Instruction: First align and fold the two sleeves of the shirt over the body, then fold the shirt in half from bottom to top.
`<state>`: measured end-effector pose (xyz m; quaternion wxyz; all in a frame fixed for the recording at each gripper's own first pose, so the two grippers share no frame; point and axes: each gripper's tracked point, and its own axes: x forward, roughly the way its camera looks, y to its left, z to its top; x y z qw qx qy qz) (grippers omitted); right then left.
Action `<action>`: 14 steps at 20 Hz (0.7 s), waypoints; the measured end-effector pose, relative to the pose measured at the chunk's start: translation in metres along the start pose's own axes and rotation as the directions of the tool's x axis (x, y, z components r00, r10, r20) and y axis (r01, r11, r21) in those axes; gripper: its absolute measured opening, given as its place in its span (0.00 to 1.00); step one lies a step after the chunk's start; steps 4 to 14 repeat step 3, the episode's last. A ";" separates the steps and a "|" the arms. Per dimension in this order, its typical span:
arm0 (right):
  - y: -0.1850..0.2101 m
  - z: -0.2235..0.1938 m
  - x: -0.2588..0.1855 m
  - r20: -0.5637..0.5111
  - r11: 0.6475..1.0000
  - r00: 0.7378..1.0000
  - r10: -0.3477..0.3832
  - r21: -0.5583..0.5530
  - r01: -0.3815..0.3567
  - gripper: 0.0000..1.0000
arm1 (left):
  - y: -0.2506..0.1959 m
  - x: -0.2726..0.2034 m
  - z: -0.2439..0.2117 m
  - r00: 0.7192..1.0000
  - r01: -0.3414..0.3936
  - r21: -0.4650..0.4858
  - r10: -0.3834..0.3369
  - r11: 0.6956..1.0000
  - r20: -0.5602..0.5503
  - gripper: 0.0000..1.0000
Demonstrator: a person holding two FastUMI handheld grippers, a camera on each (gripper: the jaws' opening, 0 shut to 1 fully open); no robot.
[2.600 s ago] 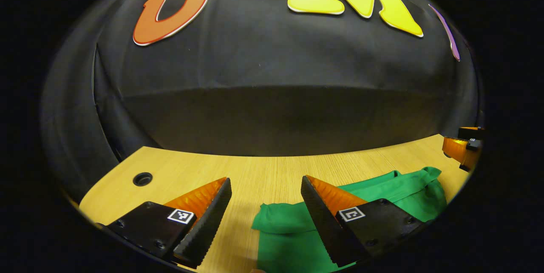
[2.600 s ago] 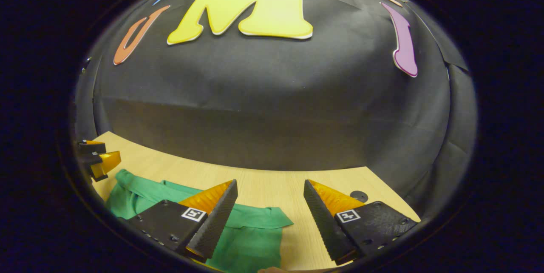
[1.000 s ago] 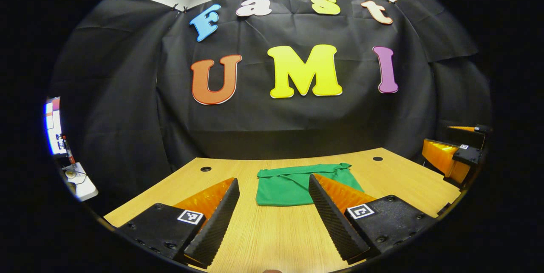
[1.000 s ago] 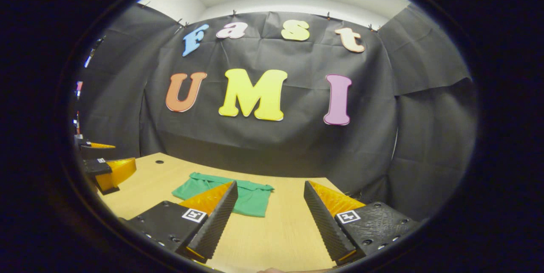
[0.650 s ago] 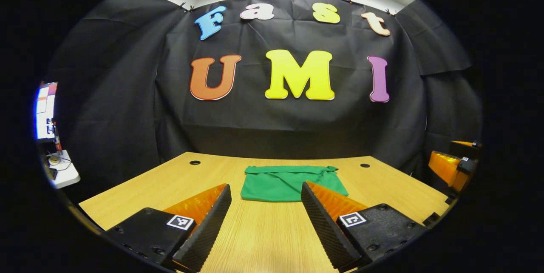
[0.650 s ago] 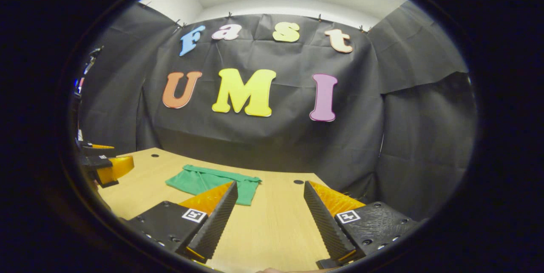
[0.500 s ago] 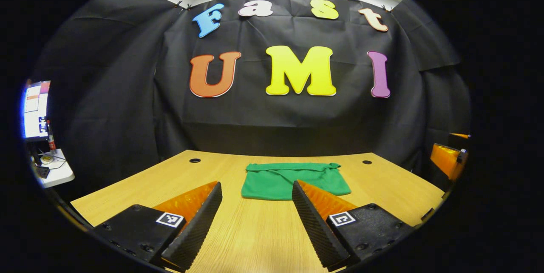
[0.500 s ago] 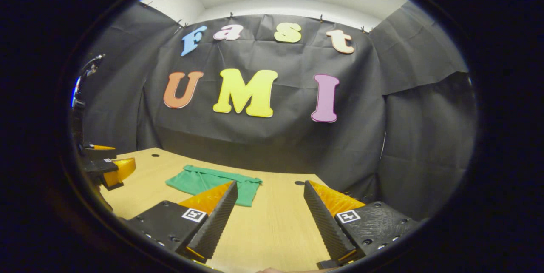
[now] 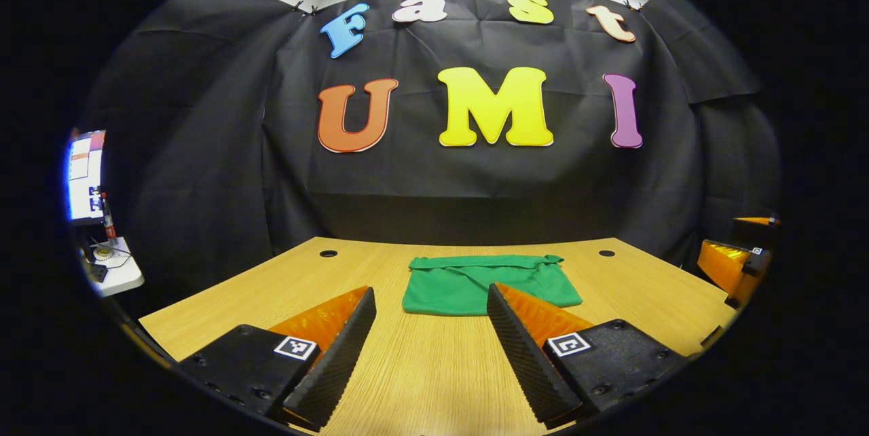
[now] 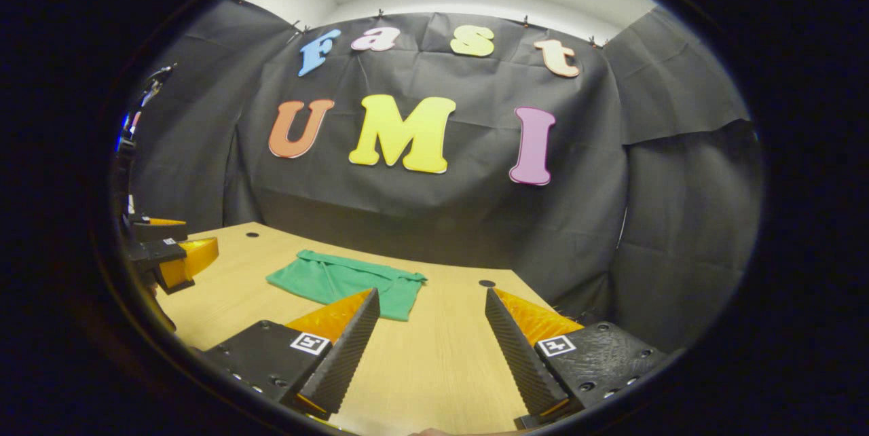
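Looks like you're basically at the finish line here: the green shirt (image 9: 485, 283) is lying on the wooden table (image 9: 421, 368) as a compact rectangle, no sleeve sticking out that I can spot, with a thicker rolled-looking edge along its far side toward the booth wall. So my read is both sleeve folds and the bottom-to-top fold are done, and what's in hand is just the pull-away. If anything's next, I'd say it's only a quick check that the edges line up; from the right gripper view the shirt (image 10: 343, 283) has a slightly uneven near corner, but it's too small to say whether that needs a fix. Your left gripper (image 9: 429, 348) sits low over the near part of the table, pointing straight at the shirt, fingers spread wide with nothing between them but bare wood, well apart from the fabric. Your right gripper (image 10: 429, 348) is the same deal: fingers parted, holding nothing, held off to the shirt's right and angled so the cloth sits left of centre ahead of it. Each gripper also shows at the edge of the other's view, the left gripper (image 10: 173, 259) out past the shirt's left side, also clear of the cloth.
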<state>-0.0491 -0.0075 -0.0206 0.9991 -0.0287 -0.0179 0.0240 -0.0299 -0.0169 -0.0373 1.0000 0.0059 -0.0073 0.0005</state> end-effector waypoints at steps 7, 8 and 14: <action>0.003 -0.006 0.002 -0.013 1.000 1.000 0.008 -0.011 -0.008 0.95 | -0.003 0.001 0.000 1.000 0.006 -0.012 -0.006 1.000 0.009 1.00; 0.003 -0.006 0.002 -0.013 1.000 1.000 0.008 -0.011 -0.008 0.95 | -0.003 0.001 0.000 1.000 0.006 -0.012 -0.006 1.000 0.009 1.00; 0.003 -0.006 0.002 -0.013 1.000 1.000 0.008 -0.011 -0.008 0.95 | -0.003 0.001 0.000 1.000 0.006 -0.012 -0.006 1.000 0.009 1.00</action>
